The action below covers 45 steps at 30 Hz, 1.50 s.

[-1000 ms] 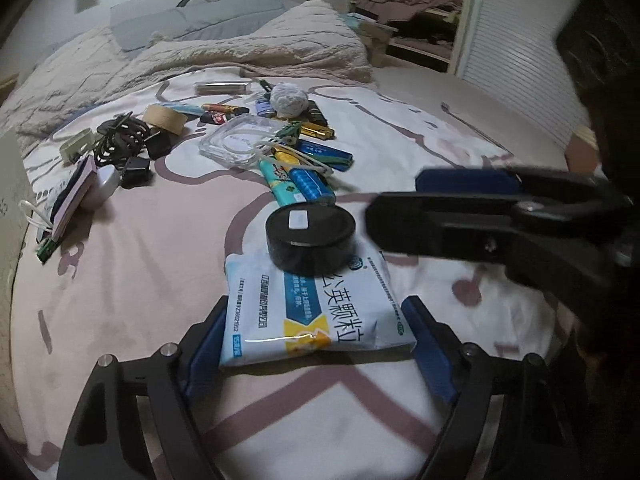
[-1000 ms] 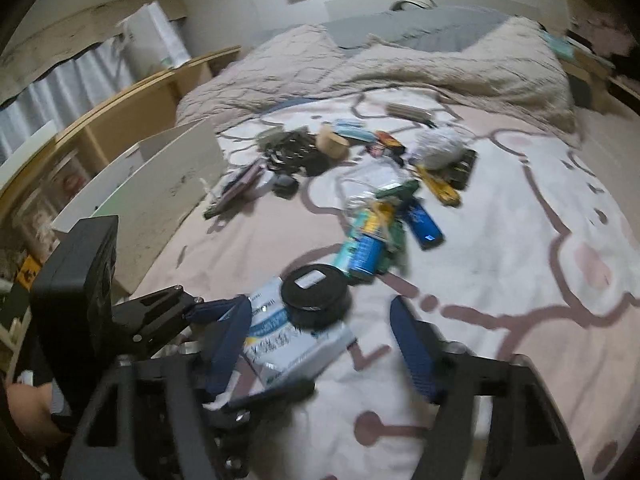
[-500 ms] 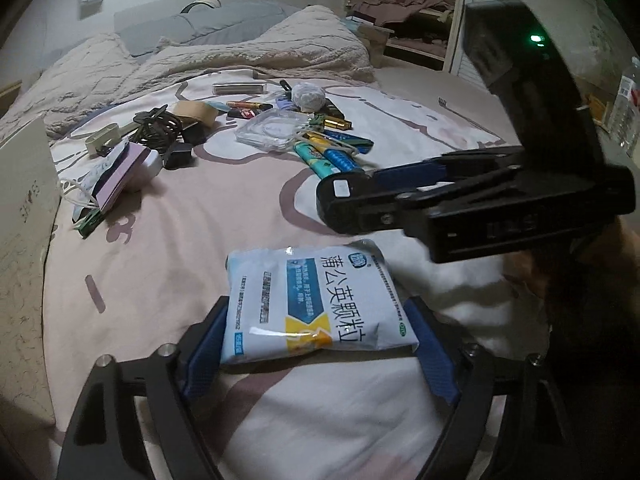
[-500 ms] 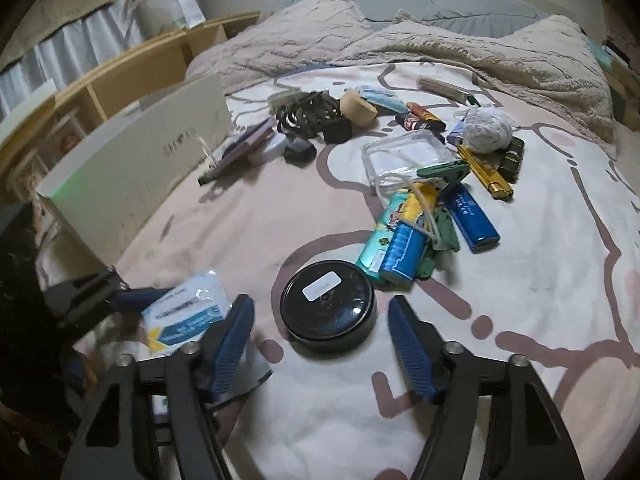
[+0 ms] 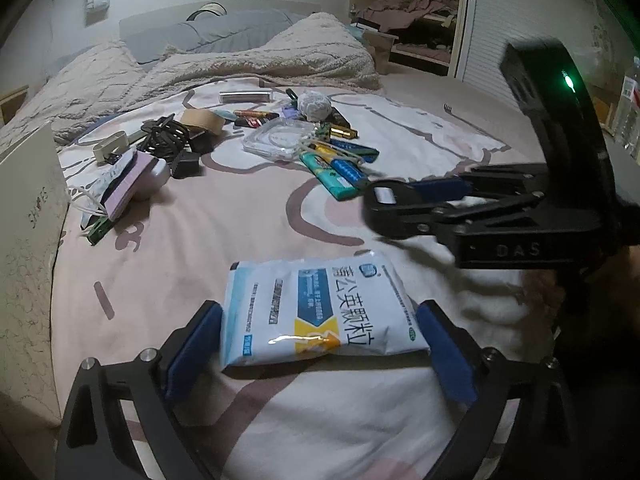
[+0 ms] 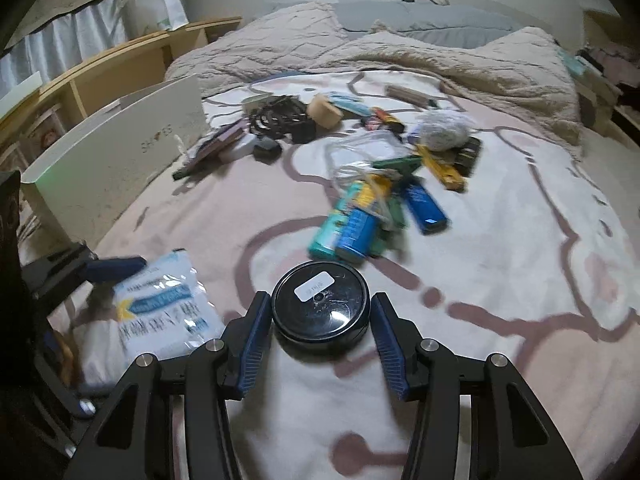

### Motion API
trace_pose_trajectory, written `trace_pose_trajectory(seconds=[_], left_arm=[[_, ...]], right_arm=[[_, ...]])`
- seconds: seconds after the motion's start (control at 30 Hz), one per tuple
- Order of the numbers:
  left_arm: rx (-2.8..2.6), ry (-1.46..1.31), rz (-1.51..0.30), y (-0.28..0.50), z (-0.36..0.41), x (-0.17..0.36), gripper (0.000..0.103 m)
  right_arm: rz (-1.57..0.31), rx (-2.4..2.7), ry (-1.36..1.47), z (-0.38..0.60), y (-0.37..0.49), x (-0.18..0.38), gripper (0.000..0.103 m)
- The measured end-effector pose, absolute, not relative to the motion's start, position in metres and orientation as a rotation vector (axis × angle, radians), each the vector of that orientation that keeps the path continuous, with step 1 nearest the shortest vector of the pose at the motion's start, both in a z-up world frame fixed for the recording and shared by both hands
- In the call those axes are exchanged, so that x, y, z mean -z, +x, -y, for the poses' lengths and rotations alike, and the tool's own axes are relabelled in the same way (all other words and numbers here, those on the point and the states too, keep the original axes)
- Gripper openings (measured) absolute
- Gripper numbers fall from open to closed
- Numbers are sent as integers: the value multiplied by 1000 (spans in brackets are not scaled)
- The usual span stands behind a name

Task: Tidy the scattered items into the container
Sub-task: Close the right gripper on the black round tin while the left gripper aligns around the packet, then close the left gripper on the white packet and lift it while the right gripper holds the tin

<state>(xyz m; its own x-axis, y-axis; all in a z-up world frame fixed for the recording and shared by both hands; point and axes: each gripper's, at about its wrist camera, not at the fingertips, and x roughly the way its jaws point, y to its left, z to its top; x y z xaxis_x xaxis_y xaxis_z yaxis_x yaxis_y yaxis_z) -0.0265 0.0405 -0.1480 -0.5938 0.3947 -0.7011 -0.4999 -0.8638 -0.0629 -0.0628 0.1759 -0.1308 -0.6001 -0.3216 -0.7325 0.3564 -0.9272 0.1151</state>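
Note:
A white and blue medicine packet (image 5: 320,312) lies flat on the bedspread between the blue pads of my left gripper (image 5: 320,344). Its jaws are opening and stand just clear of the packet's sides. The packet (image 6: 168,312) also shows in the right wrist view, beside one left finger (image 6: 116,268). My right gripper (image 6: 318,320) is shut on a black round tin (image 6: 320,304) with a white label, a pad against each side. In the left wrist view the same gripper (image 5: 400,204) reaches in from the right, with the tin (image 5: 382,196) at its tip. The white shoe box (image 6: 120,152) stands at the left.
A scatter lies further up the bed: blue and teal tubes (image 6: 352,228), a clear plastic case (image 5: 280,140), a tape roll (image 5: 202,120), black cables (image 5: 164,136), a pink-edged notebook (image 5: 128,184) and a crumpled wad (image 6: 442,130). A rumpled blanket (image 5: 240,60) and wooden shelves (image 6: 100,68) lie beyond.
The tin lay on the packet; the right gripper closed on it and took it off to the right. The left jaws widened around the packet.

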Motion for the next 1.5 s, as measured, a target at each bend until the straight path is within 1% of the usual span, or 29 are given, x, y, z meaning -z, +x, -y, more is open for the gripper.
trace_pose_trajectory(seconds=[0.07, 0.17, 0.4, 0.53, 0.67, 0.83, 0.9, 1.13, 1.3, 1.5], left_arm=[[-2430, -1009, -205, -27, -40, 146, 103], [-2437, -1009, -238, -27, -40, 145, 103], [-2408, -1029, -267, -32, -44, 145, 103], [-2392, -1079, -259, -39, -50, 150, 103], [-2392, -1106, -240, -45, -53, 153, 103], [-2398, -1090, -259, -44, -55, 156, 102], [-2397, -1079, -266, -43, -55, 156, 98], [-2384, -1057, -278, -39, -56, 157, 92], [-2385, -1045, -257, -38, -54, 156, 85], [-2388, -1041, -245, -38, -52, 155, 83]], right_arm=[[-37, 2525, 1149, -183, -60, 131, 51], [-5, 2530, 1154, -188, -57, 133, 51], [7, 2545, 1144, -188, -57, 136, 51], [24, 2560, 1125, -188, -55, 139, 51], [3, 2567, 1128, -186, -55, 143, 51], [19, 2576, 1119, -187, -55, 143, 51], [17, 2576, 1115, -186, -55, 143, 51], [35, 2584, 1111, -186, -57, 143, 51], [21, 2599, 1103, -183, -59, 142, 51], [-11, 2611, 1101, -181, -58, 142, 51]])
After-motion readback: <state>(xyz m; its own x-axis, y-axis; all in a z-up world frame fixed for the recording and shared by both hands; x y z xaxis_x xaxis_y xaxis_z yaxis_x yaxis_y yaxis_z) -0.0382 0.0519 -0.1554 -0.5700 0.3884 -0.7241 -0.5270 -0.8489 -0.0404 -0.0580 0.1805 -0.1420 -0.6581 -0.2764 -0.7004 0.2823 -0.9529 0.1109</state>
